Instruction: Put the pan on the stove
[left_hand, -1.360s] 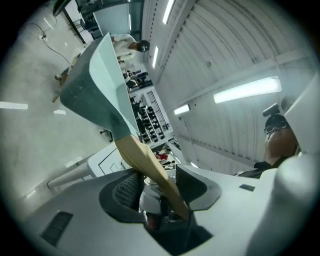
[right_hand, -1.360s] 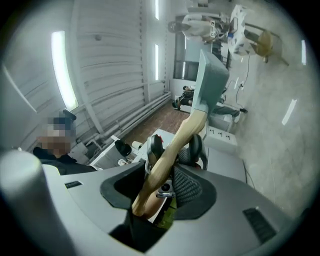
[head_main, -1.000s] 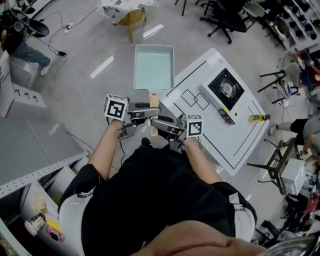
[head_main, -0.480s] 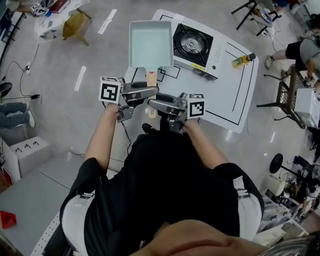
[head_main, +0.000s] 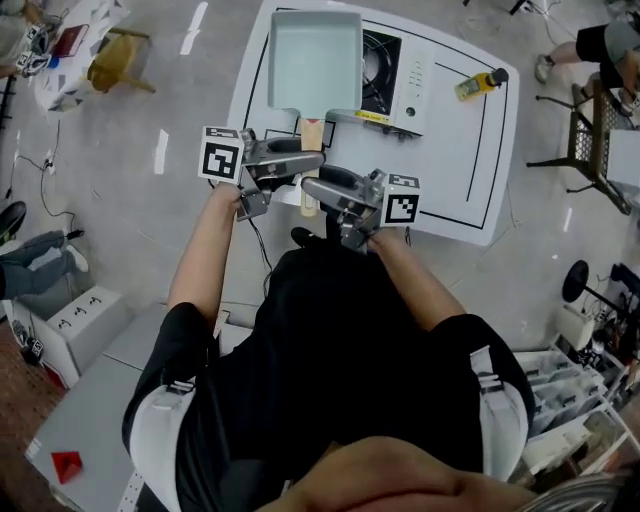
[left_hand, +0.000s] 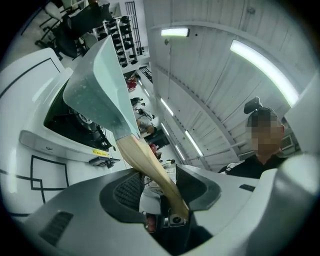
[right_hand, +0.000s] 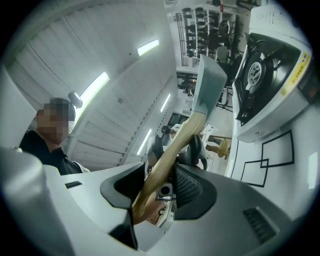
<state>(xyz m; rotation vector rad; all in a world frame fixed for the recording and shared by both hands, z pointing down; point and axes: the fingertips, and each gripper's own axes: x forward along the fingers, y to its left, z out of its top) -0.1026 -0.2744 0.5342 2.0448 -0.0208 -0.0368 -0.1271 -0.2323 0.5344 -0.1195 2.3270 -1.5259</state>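
A pale green rectangular pan (head_main: 315, 58) with a wooden handle (head_main: 311, 165) hangs in the air. In the head view it covers the left part of the black and white stove (head_main: 395, 70), which stands on the white table (head_main: 470, 150). My left gripper (head_main: 305, 160) is shut on the handle from the left. From the right, my right gripper (head_main: 315, 188) is shut on it a little nearer to me. In the left gripper view the handle (left_hand: 150, 167) rises from between the jaws to the pan (left_hand: 97, 85). The right gripper view shows the handle (right_hand: 172, 150), the pan (right_hand: 210, 82) and the stove's burner (right_hand: 257, 70).
A yellow bottle (head_main: 478, 84) lies on the table right of the stove. Black lines and squares (right_hand: 272, 152) are drawn on the tabletop. A wooden stool (head_main: 115, 60) stands on the floor at the far left, a dark metal rack (head_main: 600, 100) at the far right.
Both grippers have carried the pan from over the floor to over the table. The pan now overlaps the stove's left side. The grip on the handle has not changed.
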